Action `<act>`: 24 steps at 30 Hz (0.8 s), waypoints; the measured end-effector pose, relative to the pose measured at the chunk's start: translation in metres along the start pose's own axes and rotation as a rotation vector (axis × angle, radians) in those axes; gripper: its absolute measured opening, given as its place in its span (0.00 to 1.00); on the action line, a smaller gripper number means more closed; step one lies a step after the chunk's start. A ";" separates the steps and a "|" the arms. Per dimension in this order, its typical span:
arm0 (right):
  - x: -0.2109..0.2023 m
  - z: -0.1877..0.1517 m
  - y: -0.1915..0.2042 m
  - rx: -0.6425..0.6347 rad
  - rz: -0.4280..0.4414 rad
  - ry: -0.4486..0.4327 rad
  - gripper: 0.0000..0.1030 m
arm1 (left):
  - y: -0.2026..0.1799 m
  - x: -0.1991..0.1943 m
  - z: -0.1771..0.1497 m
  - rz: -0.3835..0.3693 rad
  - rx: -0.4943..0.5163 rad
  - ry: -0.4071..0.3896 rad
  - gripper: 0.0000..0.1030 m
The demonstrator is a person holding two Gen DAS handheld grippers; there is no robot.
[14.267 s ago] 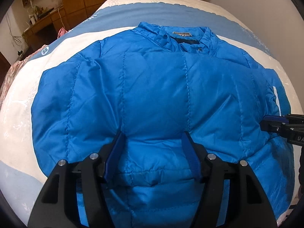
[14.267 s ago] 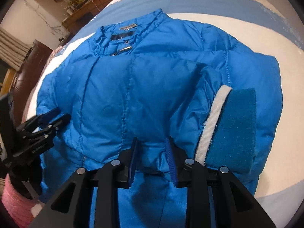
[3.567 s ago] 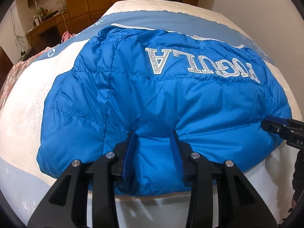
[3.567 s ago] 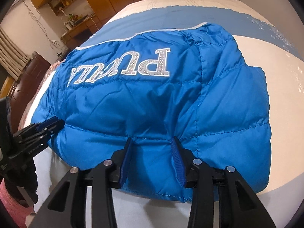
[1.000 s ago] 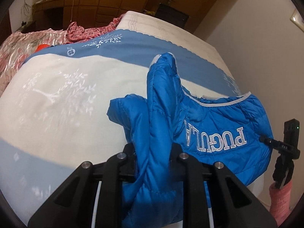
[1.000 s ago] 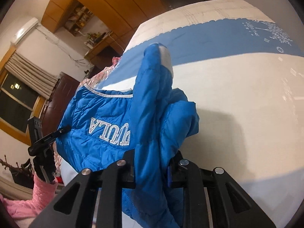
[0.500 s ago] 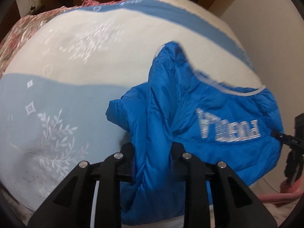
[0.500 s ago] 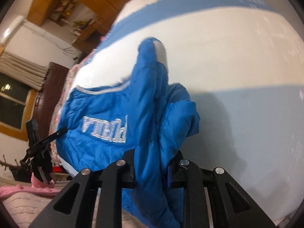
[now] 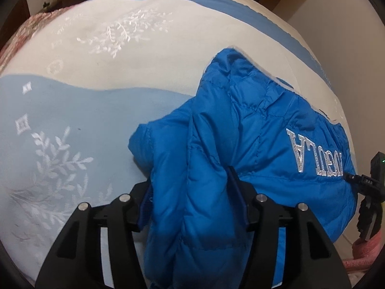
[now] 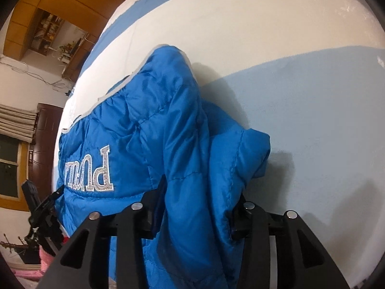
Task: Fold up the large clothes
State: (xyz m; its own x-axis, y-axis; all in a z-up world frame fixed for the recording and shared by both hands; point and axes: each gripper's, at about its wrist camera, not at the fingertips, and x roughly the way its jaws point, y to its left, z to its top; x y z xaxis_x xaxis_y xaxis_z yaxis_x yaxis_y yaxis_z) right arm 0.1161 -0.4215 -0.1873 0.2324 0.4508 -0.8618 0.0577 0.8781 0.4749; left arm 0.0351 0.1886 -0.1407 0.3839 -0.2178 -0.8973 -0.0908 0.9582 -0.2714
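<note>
A blue puffer jacket (image 9: 240, 144) with silver lettering hangs folded between my two grippers, over the near part of the bed. My left gripper (image 9: 191, 187) is clamped on a thick bunch of the jacket's left end. My right gripper (image 10: 199, 192) is clamped on the jacket (image 10: 156, 132) at its right end. Each gripper shows small at the far edge of the other's view: the right one in the left wrist view (image 9: 368, 185), the left one in the right wrist view (image 10: 45, 204). The fingertips are buried in fabric.
The bed cover (image 9: 84, 91) is white and light blue with a leaf pattern; it also fills the right wrist view (image 10: 312, 96). Wooden cabinets and shelves (image 10: 48, 24) stand at the back. A plain wall (image 9: 349, 36) rises to the right of the bed.
Both grippers have carried the folded jacket nearer and lower over the bed's near part. The jaws stand a little wider around the bunched fabric than a second ago.
</note>
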 end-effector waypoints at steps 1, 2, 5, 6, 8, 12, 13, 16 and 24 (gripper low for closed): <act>-0.005 -0.001 0.007 -0.010 -0.028 -0.008 0.42 | -0.002 -0.006 0.003 0.013 0.014 -0.004 0.53; -0.011 -0.002 0.011 -0.021 -0.057 -0.020 0.42 | -0.002 -0.011 0.006 0.018 0.022 -0.009 0.54; -0.030 -0.007 0.022 -0.055 -0.123 -0.058 0.43 | 0.000 -0.030 0.016 0.036 0.035 -0.045 0.55; -0.033 -0.007 0.021 -0.063 -0.148 -0.067 0.43 | 0.001 -0.036 0.020 0.041 0.037 -0.061 0.55; -0.042 -0.005 0.028 -0.068 -0.210 -0.097 0.43 | -0.004 -0.044 0.030 0.037 0.051 -0.086 0.55; -0.062 0.002 0.047 -0.116 -0.251 -0.186 0.43 | -0.029 -0.042 0.047 0.028 0.124 -0.100 0.55; -0.062 0.006 0.050 -0.126 -0.229 -0.182 0.43 | -0.037 -0.040 0.050 0.015 0.143 -0.097 0.55; -0.049 0.014 0.069 -0.183 -0.189 -0.144 0.43 | -0.057 -0.029 0.049 0.013 0.201 -0.087 0.55; 0.006 0.022 0.083 -0.179 -0.199 -0.051 0.43 | -0.071 0.011 0.047 0.078 0.294 -0.011 0.55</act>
State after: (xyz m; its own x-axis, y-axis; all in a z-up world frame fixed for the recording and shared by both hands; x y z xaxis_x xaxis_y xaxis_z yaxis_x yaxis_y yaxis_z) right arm 0.1438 -0.3491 -0.1494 0.2825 0.2618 -0.9229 -0.0647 0.9650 0.2540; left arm 0.0892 0.1269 -0.1150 0.3961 -0.1414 -0.9073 0.1493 0.9848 -0.0883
